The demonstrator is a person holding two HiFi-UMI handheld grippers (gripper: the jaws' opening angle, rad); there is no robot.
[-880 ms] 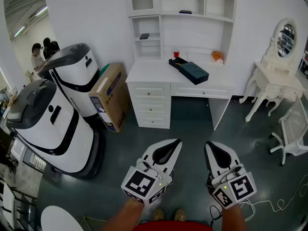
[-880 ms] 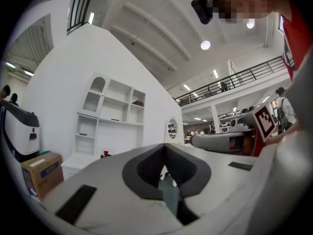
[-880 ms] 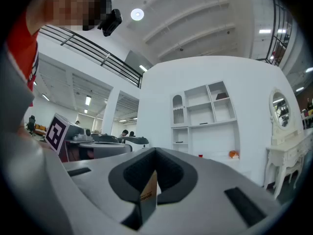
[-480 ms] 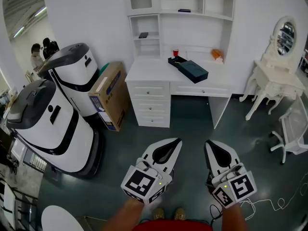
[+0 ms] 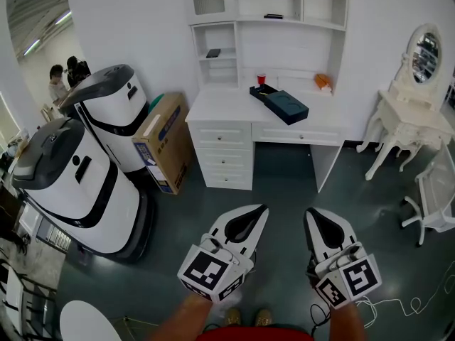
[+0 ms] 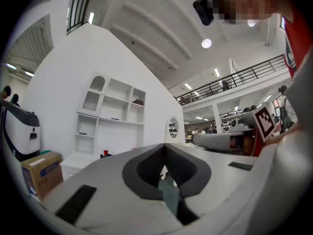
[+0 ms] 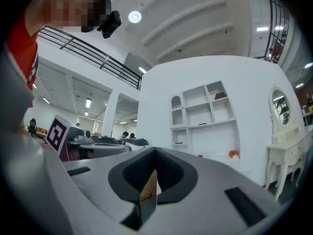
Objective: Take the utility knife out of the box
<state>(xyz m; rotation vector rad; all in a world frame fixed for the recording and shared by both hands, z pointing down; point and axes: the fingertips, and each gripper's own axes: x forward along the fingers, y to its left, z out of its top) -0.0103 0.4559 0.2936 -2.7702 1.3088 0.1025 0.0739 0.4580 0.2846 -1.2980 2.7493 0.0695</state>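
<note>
Left claw [image 5: 264, 209]: held low and level in front of the person. In the left gripper view its jaws were seen closed, tip against tip. A thin grey-green tab [image 6: 171, 196] was noted in the hollow behind the tips. Whether it belonged to the claw could not be told.

Right claw [image 5: 308, 212]: held just beside the left claw, apart from it and roughly parallel. Its jaws were likewise seen closed tip to tip in the right gripper view. A thin brown tab [image 7: 147, 194] with small print was seen in the hollow behind them.

Below both claws, bare dark floor [image 5: 284, 190] was recorded. A pale cable [image 5: 398, 302] lay on it to the right of the right claw.

To the left of the left claw, two large white-and-black machines [image 5: 78, 183] were noted. A cardboard carton [image 5: 165, 142] leaned between them and the drawers.

Well ahead of both claws stood a white counter [image 5: 220, 109] with drawers and shelving above. The dark box [image 5: 284, 106] lay on its top, set at a slant, roughly in line with the gap between the claws and far from both. The utility knife could not be made out in any view. Just behind the box a red cup [image 5: 261, 79] was recorded, and to the right of it a small orange object [image 5: 322, 82].

Far right of the right claw, a white dressing table with an oval mirror [image 5: 425, 52] was seen.
</note>
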